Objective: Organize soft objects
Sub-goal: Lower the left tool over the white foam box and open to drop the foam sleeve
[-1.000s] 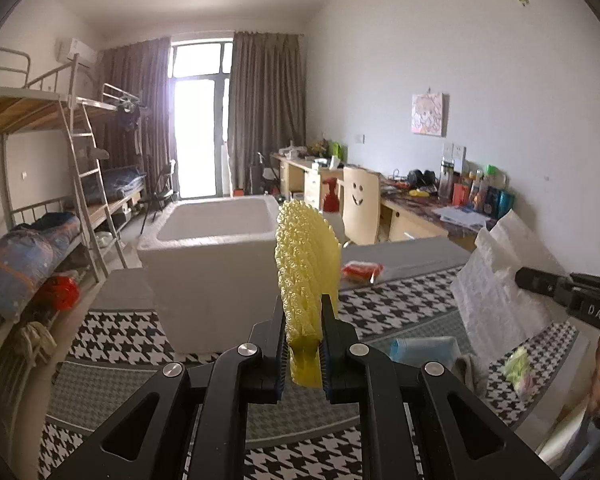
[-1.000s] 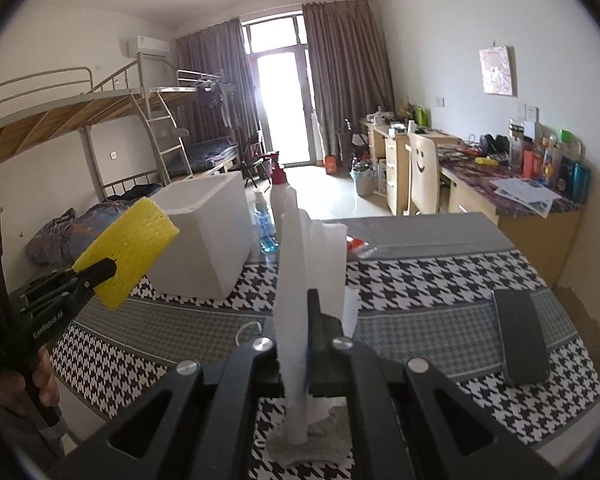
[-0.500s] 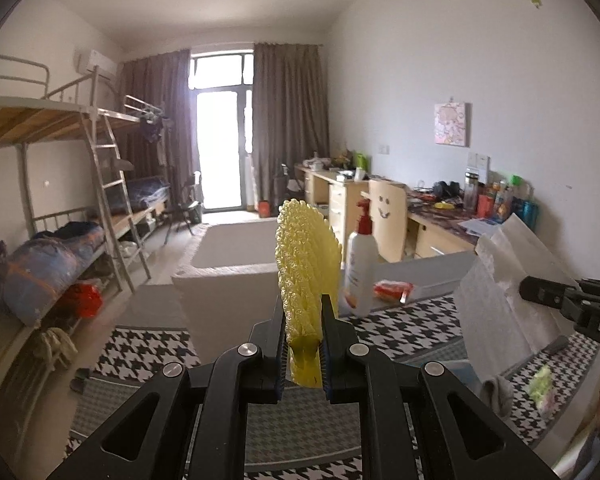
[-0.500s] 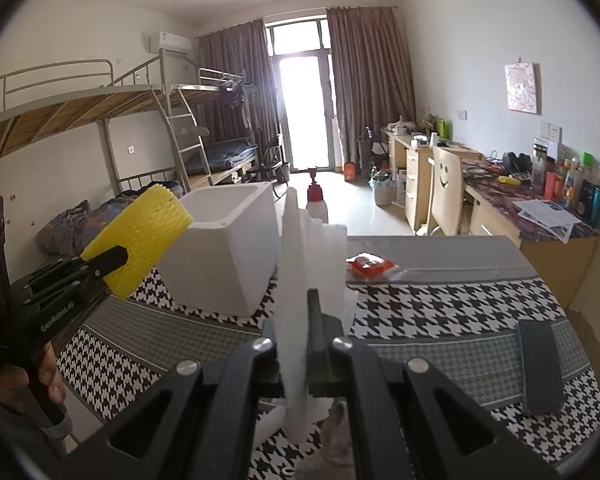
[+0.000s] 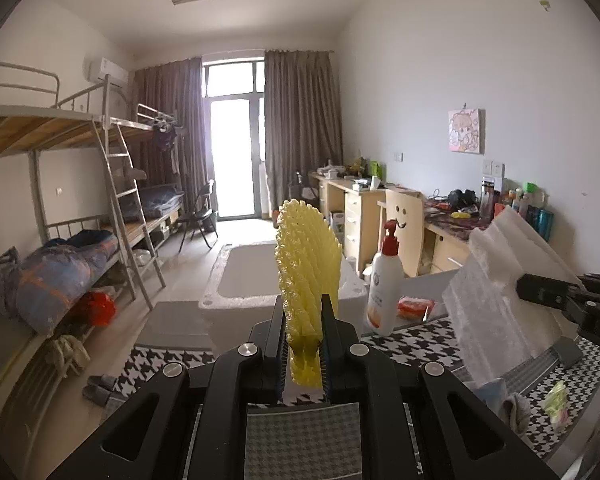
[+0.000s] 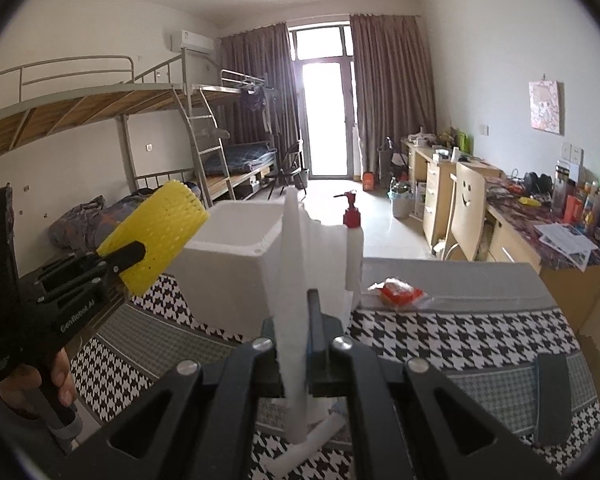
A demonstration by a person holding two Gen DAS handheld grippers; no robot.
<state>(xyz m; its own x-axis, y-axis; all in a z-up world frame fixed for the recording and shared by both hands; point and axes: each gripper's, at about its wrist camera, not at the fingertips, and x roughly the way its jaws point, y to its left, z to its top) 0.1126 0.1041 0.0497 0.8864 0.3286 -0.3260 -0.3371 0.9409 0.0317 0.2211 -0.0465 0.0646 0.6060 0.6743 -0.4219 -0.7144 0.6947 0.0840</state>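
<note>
Both tongs loaded, white foam box (image 6: 236, 264) dead ahead
Left gripper (image 5: 304, 354) pinches upright yellow foam net (image 5: 306, 268); right gripper (image 6: 296, 356) pinches white foam sheet (image 6: 296, 280). Box at frame centre beyond both; in right wrist view, left-held net sits nearer it.
</note>
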